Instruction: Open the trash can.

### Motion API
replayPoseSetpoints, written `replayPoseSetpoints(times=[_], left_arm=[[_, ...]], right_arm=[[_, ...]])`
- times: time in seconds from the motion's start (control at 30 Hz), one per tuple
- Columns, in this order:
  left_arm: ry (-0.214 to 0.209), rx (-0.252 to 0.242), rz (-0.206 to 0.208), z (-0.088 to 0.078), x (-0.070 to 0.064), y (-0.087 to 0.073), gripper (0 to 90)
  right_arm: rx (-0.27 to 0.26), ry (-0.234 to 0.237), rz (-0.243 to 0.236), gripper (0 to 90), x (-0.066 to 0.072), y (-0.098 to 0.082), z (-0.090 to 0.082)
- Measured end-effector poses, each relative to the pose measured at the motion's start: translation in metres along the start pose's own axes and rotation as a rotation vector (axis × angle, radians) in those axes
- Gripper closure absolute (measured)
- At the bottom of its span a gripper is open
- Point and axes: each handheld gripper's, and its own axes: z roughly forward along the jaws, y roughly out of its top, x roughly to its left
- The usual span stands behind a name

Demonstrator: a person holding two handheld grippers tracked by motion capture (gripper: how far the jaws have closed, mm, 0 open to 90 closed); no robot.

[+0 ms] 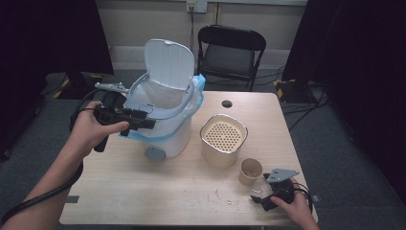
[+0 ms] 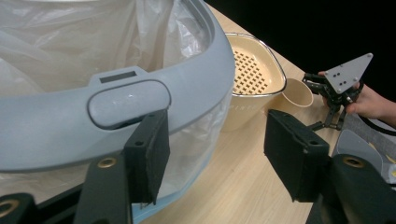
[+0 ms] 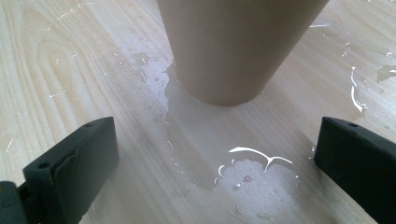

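Observation:
A white bin (image 1: 167, 132) with its lid (image 1: 168, 62) raised stands at the table's back left, lined with a clear plastic bag (image 2: 70, 42). My left gripper (image 1: 142, 122) is at the bin's front rim and open; in the left gripper view (image 2: 217, 154) one pad (image 2: 149, 149) sits just under the grey rim ring (image 2: 140, 88), with nothing clamped. At the near right, my right gripper (image 1: 261, 199) rests low over the table, open (image 3: 217, 140), with a tan paper cup (image 3: 233, 42) upright just ahead of its jaws.
A beige container with a perforated insert (image 1: 222, 139) stands between the bin and the cup (image 1: 251, 171). Spilled water (image 3: 252, 177) lies on the wood in front of the cup. A black folding chair (image 1: 230, 52) stands behind the table. The table's right edge is near the right hand.

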Motion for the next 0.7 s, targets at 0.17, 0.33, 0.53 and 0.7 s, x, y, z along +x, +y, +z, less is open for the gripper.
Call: replayPoseSetpoints(times=[0.17,0.33,0.53,0.7], left_arm=[[-0.016,-0.010,0.003,0.002,-0.001,-0.004,35.3],[-0.043,-0.019,0.006,0.004,-0.002,-0.012,30.5],[-0.065,0.012,0.013,0.013,-0.005,-0.024,23.3],[-0.081,0.020,0.012,0.025,-0.006,-0.036,22.7]], right_arm=[[0.000,0.000,0.000,0.0,0.000,0.000,0.000],[0.000,0.000,0.000,0.0,0.000,0.000,0.000],[0.000,0.000,0.000,0.0,0.000,0.000,0.000],[0.000,0.000,-0.002,0.0,0.000,0.000,0.000]])
